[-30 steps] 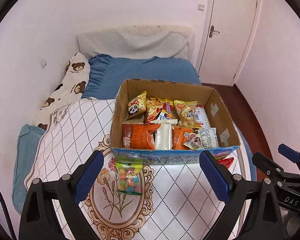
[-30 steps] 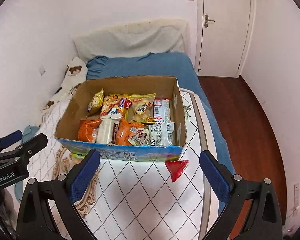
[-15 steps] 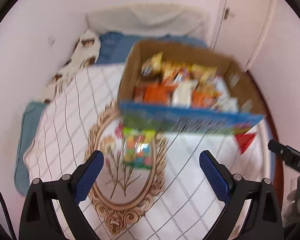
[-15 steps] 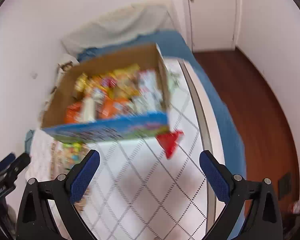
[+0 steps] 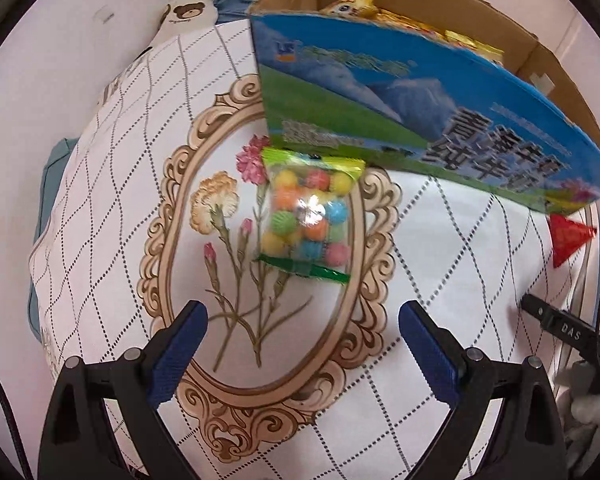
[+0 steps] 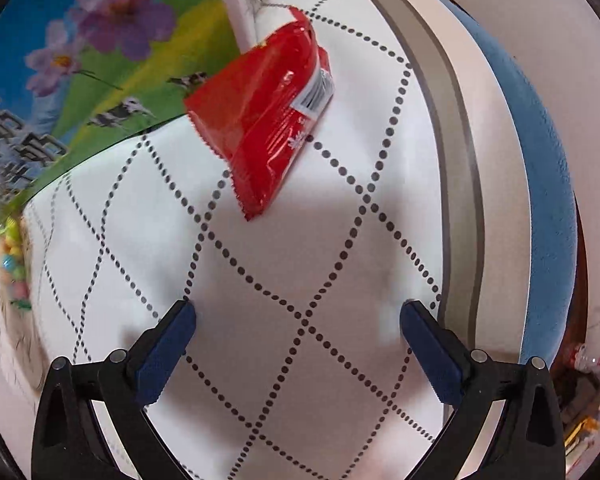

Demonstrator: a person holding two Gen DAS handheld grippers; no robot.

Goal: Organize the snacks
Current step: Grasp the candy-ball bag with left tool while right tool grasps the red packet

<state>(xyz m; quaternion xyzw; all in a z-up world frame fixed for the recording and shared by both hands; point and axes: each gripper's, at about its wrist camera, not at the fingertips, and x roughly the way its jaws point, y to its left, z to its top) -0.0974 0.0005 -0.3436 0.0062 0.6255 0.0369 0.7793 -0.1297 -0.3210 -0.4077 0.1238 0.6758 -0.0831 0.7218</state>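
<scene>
Both hand-held grippers are spread wide and empty: the left (image 5: 302, 338) near the candy bag (image 5: 308, 224) touching the box (image 5: 420, 120), the right (image 6: 298, 338) near the red packet (image 6: 264, 120) at the box's corner.

We look down along our right tongs (image 6: 298, 334), whose two blue-padded fingers (image 6: 166, 354) stand wide apart with nothing between them, low over the table (image 6: 320, 360) and its white cloth with dotted diamond lines. Ahead of the tongs lies a red snack packet (image 6: 266, 120), tilted, its upper end up against the corner of the box (image 6: 100, 60), a barcode label showing on its right side. The box's printed wall shows purple flowers, green grass and cows. At the far left edge we glimpse a bag of coloured candy balls (image 6: 12, 264), blurred, just below the box. Right of the table runs a blue bed (image 6: 540, 160).
</scene>
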